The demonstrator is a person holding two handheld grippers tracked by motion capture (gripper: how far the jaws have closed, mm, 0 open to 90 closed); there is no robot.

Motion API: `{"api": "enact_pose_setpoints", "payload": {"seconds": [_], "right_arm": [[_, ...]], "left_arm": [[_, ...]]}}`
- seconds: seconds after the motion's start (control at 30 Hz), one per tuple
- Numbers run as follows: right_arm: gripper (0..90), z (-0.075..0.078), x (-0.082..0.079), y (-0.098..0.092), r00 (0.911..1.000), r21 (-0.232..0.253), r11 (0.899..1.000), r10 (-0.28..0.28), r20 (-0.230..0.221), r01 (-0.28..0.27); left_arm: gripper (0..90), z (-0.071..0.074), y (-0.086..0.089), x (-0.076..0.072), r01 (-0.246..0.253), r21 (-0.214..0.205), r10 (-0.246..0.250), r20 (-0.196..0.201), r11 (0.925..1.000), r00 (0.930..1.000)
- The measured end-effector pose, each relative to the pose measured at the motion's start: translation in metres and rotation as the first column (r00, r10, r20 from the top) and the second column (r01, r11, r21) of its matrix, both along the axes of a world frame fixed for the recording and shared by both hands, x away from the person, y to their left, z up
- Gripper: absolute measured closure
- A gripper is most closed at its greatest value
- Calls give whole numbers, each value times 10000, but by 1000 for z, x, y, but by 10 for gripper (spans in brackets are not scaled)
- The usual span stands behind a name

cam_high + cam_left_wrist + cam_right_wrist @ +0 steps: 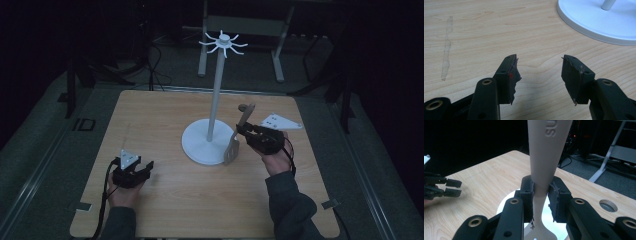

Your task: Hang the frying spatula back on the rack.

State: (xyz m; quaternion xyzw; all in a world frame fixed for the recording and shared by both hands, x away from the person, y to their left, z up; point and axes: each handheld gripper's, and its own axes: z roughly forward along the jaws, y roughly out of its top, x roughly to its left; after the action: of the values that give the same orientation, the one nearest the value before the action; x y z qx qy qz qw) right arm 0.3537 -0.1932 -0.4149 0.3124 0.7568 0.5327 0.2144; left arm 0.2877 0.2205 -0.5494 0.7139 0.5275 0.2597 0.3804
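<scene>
The right claw [243, 131] grips the spatula [240, 132] by its handle. Lift it vertically toward a hook on the stand [214, 107]. The left claw [539, 75] rests wide, holding nothing.

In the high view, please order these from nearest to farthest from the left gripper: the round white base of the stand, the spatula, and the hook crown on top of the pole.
From the left gripper, at the table's front left:
1. Round white base, to its right at mid-table.
2. Spatula, at the base's right edge, held in the right gripper.
3. Hook crown, high on the pole, farthest back.
</scene>
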Motion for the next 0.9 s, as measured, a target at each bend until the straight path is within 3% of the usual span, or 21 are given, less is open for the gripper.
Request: {"api": "enact_pose_setpoints", "payload": {"seconds": [0.9], "right_arm": [[746,41,9,6,9989,540,9982,252,401,-273]], "left_arm": [[468,0,1,0,-60,-25,60,47,10000,10000]]}}
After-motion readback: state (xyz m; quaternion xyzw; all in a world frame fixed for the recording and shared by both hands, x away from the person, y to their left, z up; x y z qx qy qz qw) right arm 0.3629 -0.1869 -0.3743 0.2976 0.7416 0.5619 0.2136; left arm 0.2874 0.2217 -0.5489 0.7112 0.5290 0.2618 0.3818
